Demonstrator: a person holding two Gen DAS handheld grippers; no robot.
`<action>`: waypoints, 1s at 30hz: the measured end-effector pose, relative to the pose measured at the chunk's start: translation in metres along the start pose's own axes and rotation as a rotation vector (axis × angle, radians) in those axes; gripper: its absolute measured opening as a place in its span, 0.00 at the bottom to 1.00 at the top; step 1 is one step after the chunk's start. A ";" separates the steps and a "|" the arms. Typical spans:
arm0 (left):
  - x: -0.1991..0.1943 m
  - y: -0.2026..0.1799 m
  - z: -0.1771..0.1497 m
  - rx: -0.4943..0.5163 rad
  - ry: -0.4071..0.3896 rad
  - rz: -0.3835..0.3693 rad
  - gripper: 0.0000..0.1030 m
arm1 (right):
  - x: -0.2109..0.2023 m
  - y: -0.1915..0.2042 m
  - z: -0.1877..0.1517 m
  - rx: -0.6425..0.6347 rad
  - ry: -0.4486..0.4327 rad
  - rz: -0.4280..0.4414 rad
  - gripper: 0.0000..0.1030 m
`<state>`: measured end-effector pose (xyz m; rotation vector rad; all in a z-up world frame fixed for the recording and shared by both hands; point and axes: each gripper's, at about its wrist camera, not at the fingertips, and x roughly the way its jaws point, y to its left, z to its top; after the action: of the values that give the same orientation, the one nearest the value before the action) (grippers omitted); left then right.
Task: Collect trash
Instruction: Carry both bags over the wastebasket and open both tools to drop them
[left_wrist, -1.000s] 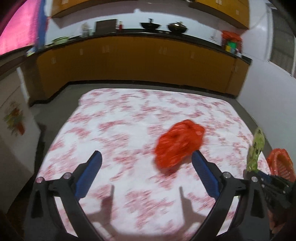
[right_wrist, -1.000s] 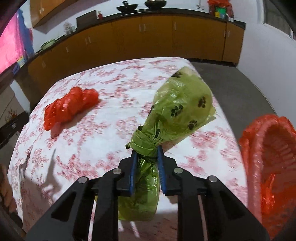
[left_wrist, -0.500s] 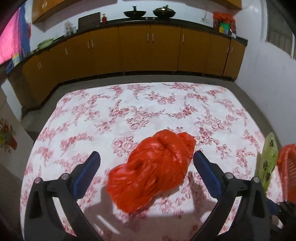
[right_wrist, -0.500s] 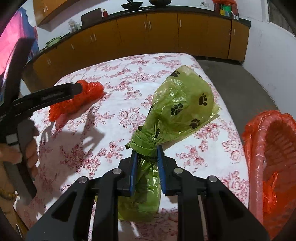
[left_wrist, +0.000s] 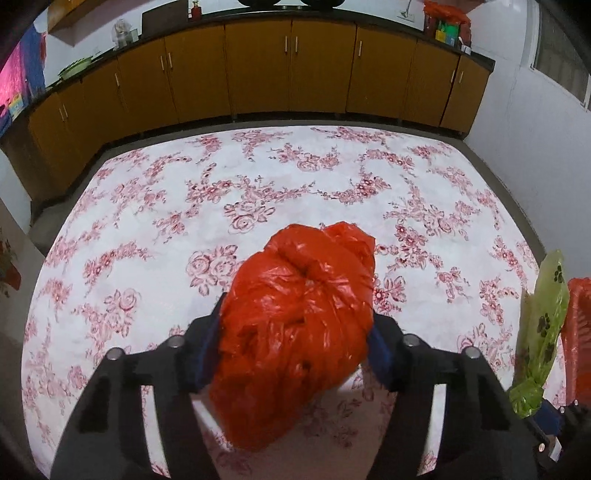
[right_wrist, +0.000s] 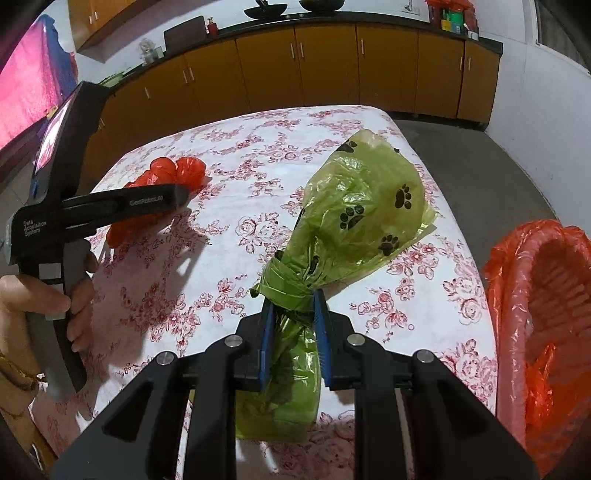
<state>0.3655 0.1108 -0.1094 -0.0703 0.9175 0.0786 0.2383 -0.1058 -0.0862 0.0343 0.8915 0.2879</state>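
Red plastic fills the near middle of the left wrist view: a knotted red bag (left_wrist: 295, 328) lies on the flowered tablecloth (left_wrist: 258, 192) of the table, and our left gripper (left_wrist: 295, 345) has it between its jaws. Those jaws have just been closing, and their blue pads (left_wrist: 207, 350) now sit against the two sides of the bag, pressing it. In the right wrist view we see the same bag (right_wrist: 162, 173) at the far left of the table, partly hidden behind the black body of the left gripper (right_wrist: 177, 197), which a hand (right_wrist: 44, 295) holds by its grip.

Our right gripper (right_wrist: 291, 325) has its jaws drawn close together and clamped on the twisted neck of a green bag (right_wrist: 354, 210) printed with black paw marks. The full part of that bag points away from us and rests toward the right side of the table, while its loose tail hangs down between the jaws on the near side. From the left wrist view the green bag (left_wrist: 543, 325) stands at the right edge of the picture.

Just beside the table on the right is a bin lined with an orange bag (right_wrist: 535, 295), its mouth open. Orange-brown cabinets (left_wrist: 295, 70) run along the far wall under a dark counter.
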 end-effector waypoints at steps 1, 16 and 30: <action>-0.002 0.001 -0.001 -0.003 -0.002 -0.003 0.59 | -0.001 0.000 0.000 0.000 -0.002 -0.002 0.21; -0.065 0.006 -0.035 -0.023 -0.061 0.020 0.58 | -0.039 0.000 -0.007 -0.023 -0.062 -0.014 0.21; -0.138 -0.008 -0.079 -0.001 -0.146 0.033 0.59 | -0.092 -0.019 -0.026 -0.033 -0.124 -0.026 0.21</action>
<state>0.2206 0.0900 -0.0471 -0.0494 0.7729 0.1130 0.1686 -0.1504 -0.0353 0.0099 0.7633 0.2730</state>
